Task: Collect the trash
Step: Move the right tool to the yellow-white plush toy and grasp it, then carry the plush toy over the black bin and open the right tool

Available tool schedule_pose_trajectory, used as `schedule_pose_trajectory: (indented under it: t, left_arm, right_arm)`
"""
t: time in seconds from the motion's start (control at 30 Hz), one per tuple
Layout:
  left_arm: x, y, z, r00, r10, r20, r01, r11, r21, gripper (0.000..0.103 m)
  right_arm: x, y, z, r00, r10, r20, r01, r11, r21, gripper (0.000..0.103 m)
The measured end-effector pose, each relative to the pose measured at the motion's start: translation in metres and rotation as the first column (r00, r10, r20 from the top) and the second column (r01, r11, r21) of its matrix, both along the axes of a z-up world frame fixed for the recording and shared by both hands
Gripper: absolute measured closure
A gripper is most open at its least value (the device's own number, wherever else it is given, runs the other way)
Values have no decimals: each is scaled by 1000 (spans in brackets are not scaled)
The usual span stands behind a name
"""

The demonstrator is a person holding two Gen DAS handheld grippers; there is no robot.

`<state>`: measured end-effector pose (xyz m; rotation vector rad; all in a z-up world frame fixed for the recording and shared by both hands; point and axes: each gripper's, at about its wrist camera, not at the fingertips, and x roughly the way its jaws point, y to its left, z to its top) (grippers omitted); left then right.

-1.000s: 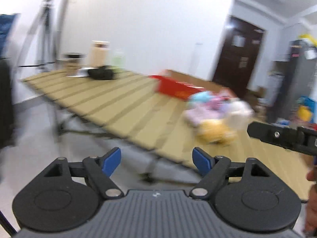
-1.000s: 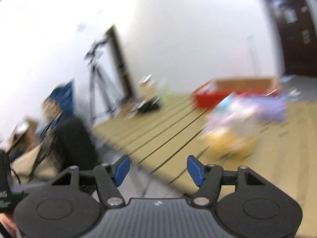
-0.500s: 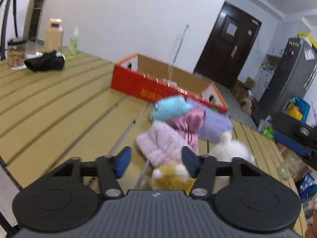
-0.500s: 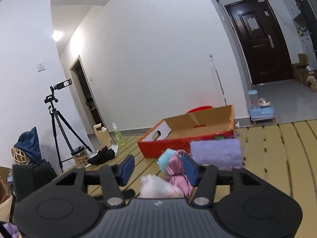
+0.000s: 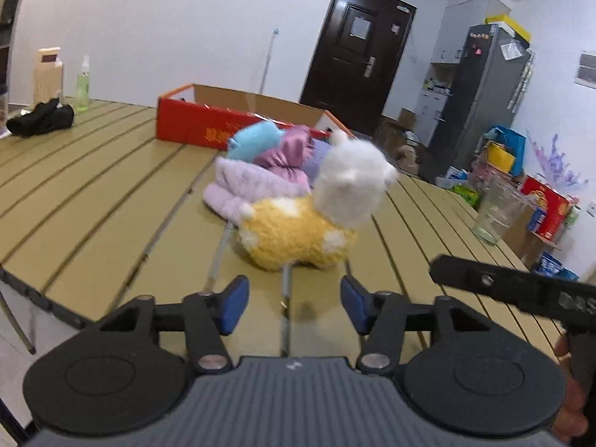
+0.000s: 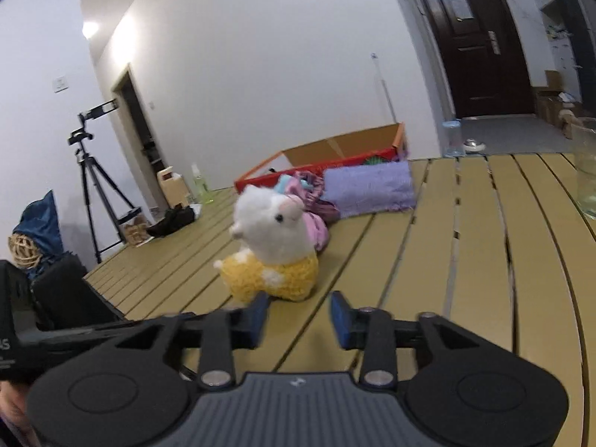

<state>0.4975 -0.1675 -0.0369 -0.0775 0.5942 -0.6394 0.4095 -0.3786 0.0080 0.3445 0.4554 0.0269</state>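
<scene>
A yellow and white alpaca plush [image 5: 309, 219] stands on the slatted wooden table [image 5: 93, 201], and it also shows in the right wrist view [image 6: 273, 253]. Behind it lie a lilac plush [image 5: 246, 186], a blue plush [image 5: 253, 139], a pink cloth bundle [image 5: 288, 154] and a purple towel [image 6: 368, 190]. A red cardboard box [image 5: 223, 123] stands open behind them. My left gripper [image 5: 294, 303] is open and empty, just short of the alpaca. My right gripper [image 6: 298, 320] is open and empty, also just short of it.
A clear glass jug [image 5: 497, 212] stands at the table's right edge. A black cloth [image 5: 41, 119], a green spray bottle [image 5: 82, 85] and a wooden box [image 5: 48, 74] sit at the far left. A tripod [image 6: 93, 186] stands beyond the table. A fridge [image 5: 480, 97] stands by the dark door [image 5: 357, 56].
Both grippers swung from the table's left side toward the plush pile and moved closer. The alpaca now sits right in front of both. Both jaws stay open.
</scene>
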Motion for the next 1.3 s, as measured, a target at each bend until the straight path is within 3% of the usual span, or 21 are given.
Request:
schedule_pose_trajectory:
  t: [0.13, 0.23, 0.27, 0.3, 0.33, 0.43, 0.53, 0.63, 0.77, 0.8, 0.83, 0.9, 1.0, 1.13, 1.3]
  left_arm:
    - [25, 11, 17, 998, 65, -26, -67, 993, -95, 46]
    - [56, 7, 25, 992, 103, -68, -112, 983, -147, 46]
    - [65, 3, 24, 990, 110, -86, -121, 983, -137, 49]
    - [73, -2, 22, 987, 125, -105, -138, 984, -117, 60]
    - [77, -8, 18, 986, 123, -115, -133, 987, -89, 70]
    - [63, -11, 10, 992, 98, -80, -103, 993, -58, 73]
    - [43, -1, 3, 996, 58, -74, -65, 994, -92, 73]
    - [25, 3, -4, 997, 15, -78, -22, 995, -96, 73]
    - [13, 3, -12, 998, -42, -56, 38, 997, -64, 66]
    - [14, 5, -12, 997, -47, -53, 43, 996, -73, 59]
    - [17, 7, -11, 997, -44, -58, 39, 995, -90, 52]
    - [25, 10, -7, 996, -54, -67, 45, 990, -136, 49]
    - [40, 1, -3, 993, -82, -83, 67, 984, -164, 44]
    - [53, -12, -12, 987, -110, -115, 91, 982, -163, 46]
    - [58, -9, -18, 980, -135, -145, 102, 970, -219, 54]
  right_arm:
    - [7, 2, 26, 997, 27, 76, -24, 999, -48, 56]
    - [37, -2, 49, 991, 25, 130, -17, 998, -57, 57]
    - [50, -5, 53, 991, 20, 132, -13, 999, -52, 58]
    - [62, -7, 55, 991, 27, 129, -21, 999, -44, 64]
    - [76, -9, 55, 992, 35, 119, -32, 999, -28, 76]
    - [86, -8, 44, 997, 56, 53, -55, 998, -8, 86]
    - [49, -2, 31, 993, 78, 89, -76, 997, -22, 86]
    - [16, 2, 13, 996, 73, 61, -73, 997, 1, 83]
    - [5, 1, -2, 999, 47, 3, -47, 999, -2, 81]
    - [4, -2, -4, 999, 48, 3, -48, 999, 10, 76]
    - [4, -3, -5, 999, 52, 5, -52, 999, 15, 65]
    - [10, 0, -9, 997, 78, -9, -78, 997, -9, 46]
    - [21, 14, -14, 992, 101, -69, -106, 993, -61, 45]
    - [28, 22, -22, 993, 61, -99, -71, 992, -106, 46]
    - [30, 12, -30, 992, 55, -110, -60, 997, -47, 55]
